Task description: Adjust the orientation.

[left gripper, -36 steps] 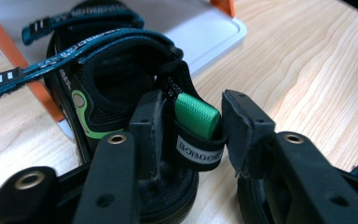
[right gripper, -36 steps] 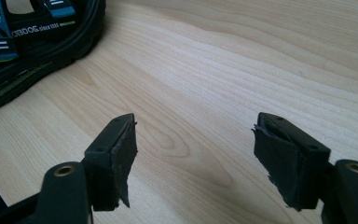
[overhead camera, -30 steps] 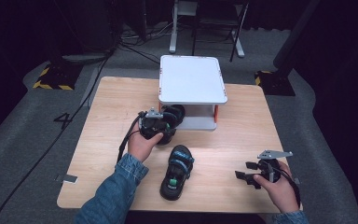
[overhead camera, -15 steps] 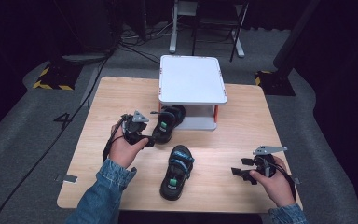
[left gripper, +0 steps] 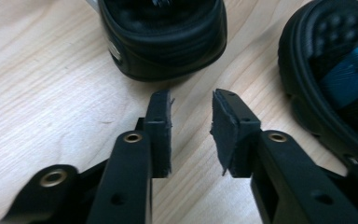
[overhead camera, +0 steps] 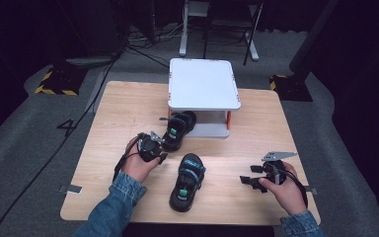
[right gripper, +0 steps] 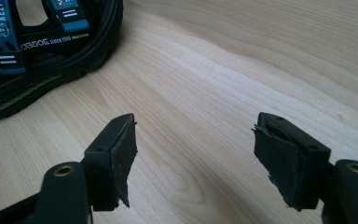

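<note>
Two black sandals lie on the wooden table. The far sandal has its toe under a white raised shelf. The near sandal, with blue straps, lies toward the front edge. My left gripper sits on the table between them, just left of the near sandal's top. In the left gripper view it is open by a narrow gap with nothing in it, the far sandal's heel just ahead and the near sandal at right. My right gripper is wide open and holds nothing, with the near sandal off to its upper left.
The white shelf stands on short legs at the table's back centre, with an orange-red post at its right front. Bare wood lies to the left and right of the sandals. Dark floor, cables and chair legs surround the table.
My left gripper has drawn back from the far sandal toward the person and now rests just short of its heel. The right gripper has crept a little to the left.
</note>
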A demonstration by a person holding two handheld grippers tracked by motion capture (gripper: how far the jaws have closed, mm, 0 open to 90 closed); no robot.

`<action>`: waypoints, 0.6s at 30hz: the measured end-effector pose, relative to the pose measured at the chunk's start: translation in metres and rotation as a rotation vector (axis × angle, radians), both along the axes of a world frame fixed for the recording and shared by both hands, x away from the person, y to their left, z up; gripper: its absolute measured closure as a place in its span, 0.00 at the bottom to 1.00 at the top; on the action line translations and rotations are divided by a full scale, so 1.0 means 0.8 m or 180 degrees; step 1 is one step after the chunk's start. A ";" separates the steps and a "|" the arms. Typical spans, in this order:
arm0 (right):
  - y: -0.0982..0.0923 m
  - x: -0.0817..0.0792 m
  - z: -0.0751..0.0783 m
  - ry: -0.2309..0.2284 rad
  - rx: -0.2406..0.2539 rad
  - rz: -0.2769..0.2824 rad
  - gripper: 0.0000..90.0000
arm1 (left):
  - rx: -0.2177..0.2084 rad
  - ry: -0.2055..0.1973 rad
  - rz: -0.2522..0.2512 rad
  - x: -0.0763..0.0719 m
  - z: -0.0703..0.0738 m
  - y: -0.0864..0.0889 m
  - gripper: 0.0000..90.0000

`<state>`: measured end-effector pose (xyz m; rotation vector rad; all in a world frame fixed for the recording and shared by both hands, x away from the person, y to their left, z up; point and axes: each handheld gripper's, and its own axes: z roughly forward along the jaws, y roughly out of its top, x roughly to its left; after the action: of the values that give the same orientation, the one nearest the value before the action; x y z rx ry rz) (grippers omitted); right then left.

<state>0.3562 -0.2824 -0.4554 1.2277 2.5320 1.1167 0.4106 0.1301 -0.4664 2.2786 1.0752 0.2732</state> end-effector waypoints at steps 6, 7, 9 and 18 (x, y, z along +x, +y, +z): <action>-0.003 -0.004 -0.002 0.0017 -0.0008 -0.0023 0.34 | -0.0186 -0.0145 -0.0074 0.010 -0.009 -0.002 0.95; -0.004 -0.005 -0.002 0.0022 -0.0011 -0.0037 0.34 | -0.0270 -0.0190 -0.0103 0.011 -0.008 -0.001 0.96; -0.007 -0.007 -0.002 0.0022 -0.0019 -0.0057 0.34 | -0.0293 -0.0312 -0.0081 0.013 -0.006 -0.004 0.95; -0.022 -0.019 -0.004 0.0019 -0.0032 -0.0197 0.34 | -0.0381 -0.0552 -0.0039 0.030 -0.007 -0.002 0.95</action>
<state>0.3407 -0.2998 -0.4583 1.2993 2.4825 1.0871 0.4344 0.1289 -0.4721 2.1126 0.9623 0.3837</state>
